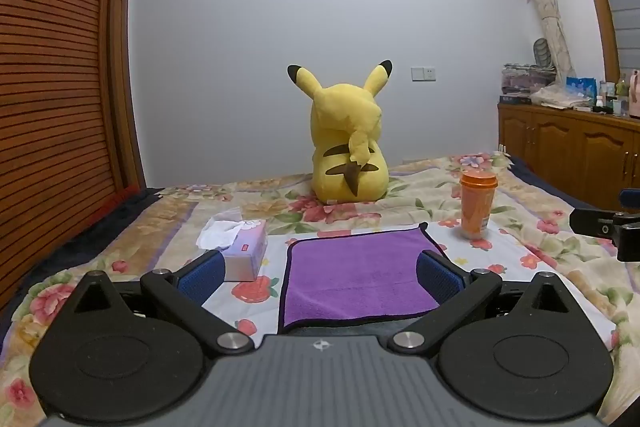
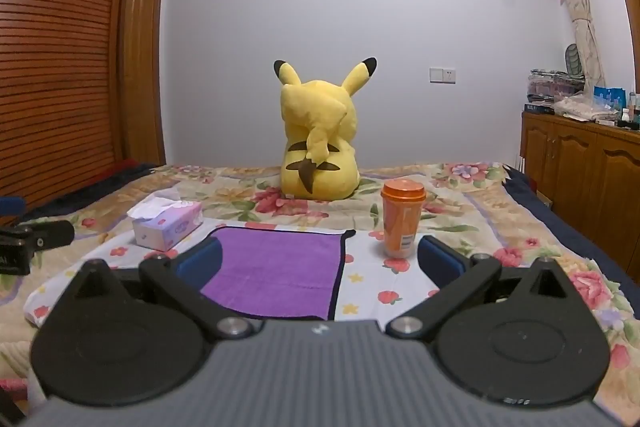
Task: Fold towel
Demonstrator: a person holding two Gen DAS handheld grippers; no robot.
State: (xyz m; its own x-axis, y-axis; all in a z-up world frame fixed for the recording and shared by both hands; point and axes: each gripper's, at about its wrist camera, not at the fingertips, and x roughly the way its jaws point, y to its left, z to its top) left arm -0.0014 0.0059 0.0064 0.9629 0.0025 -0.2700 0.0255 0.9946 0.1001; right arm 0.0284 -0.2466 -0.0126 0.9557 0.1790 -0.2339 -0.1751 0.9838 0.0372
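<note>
A purple towel (image 1: 356, 277) with a dark hem lies flat on the flowered bedspread (image 1: 400, 203); it also shows in the right wrist view (image 2: 276, 267). My left gripper (image 1: 320, 271) is open and empty, held above the towel's near edge, its blue pads (image 1: 202, 275) wide apart. My right gripper (image 2: 320, 261) is open and empty, above the towel's right side, with one blue pad (image 2: 438, 261) near the cup. The right gripper's body shows at the far right of the left wrist view (image 1: 612, 227).
A yellow plush toy (image 1: 348, 143) sits at the back of the bed. An orange lidded cup (image 1: 476, 205) stands right of the towel, a tissue box (image 1: 240, 247) left of it. A wooden cabinet (image 1: 568, 151) stands right, a slatted wardrobe (image 1: 52, 87) left.
</note>
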